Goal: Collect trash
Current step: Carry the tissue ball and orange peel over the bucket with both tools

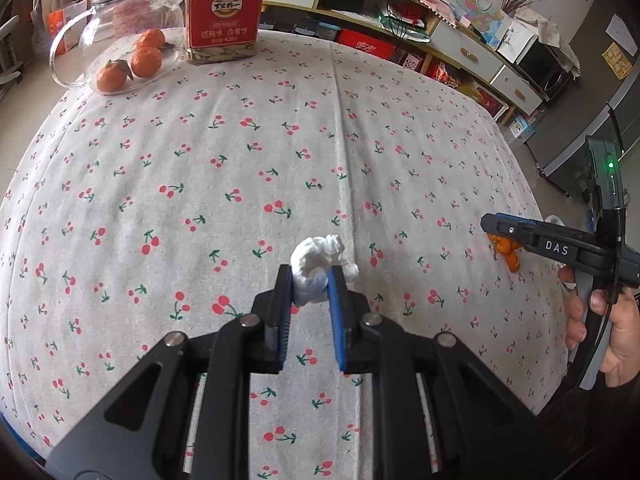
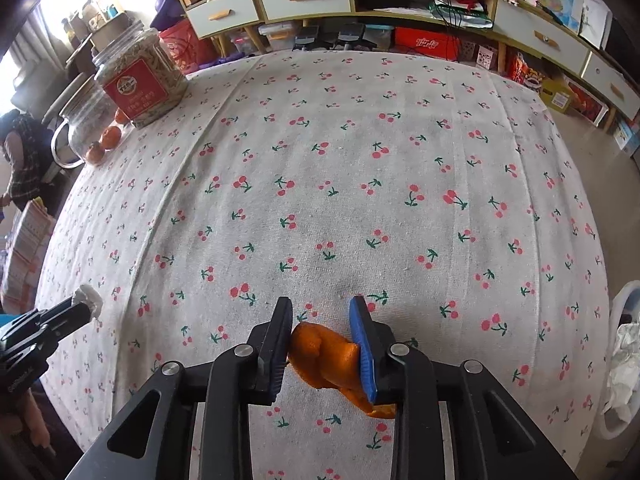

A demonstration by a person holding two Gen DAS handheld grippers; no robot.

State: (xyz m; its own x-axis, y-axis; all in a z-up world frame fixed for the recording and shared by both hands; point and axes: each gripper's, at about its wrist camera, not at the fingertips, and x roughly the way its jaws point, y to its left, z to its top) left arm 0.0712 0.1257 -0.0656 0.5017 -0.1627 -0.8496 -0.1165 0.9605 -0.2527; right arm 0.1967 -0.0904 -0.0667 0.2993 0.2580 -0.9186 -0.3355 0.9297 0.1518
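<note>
I am reading white capitals "DAS" on the black body of the right hand-held gripper (image 1: 500, 229) in the left wrist view. The seed jar (image 1: 221, 8) is carrying a red label (image 1: 224, 18) with a round logo and Chinese characters; I am making out "话梅味" and a weight figure close to "428", though the small print is staying unclear. A red box (image 1: 370, 46) under the shelving is showing white script that I cannot read.
</note>
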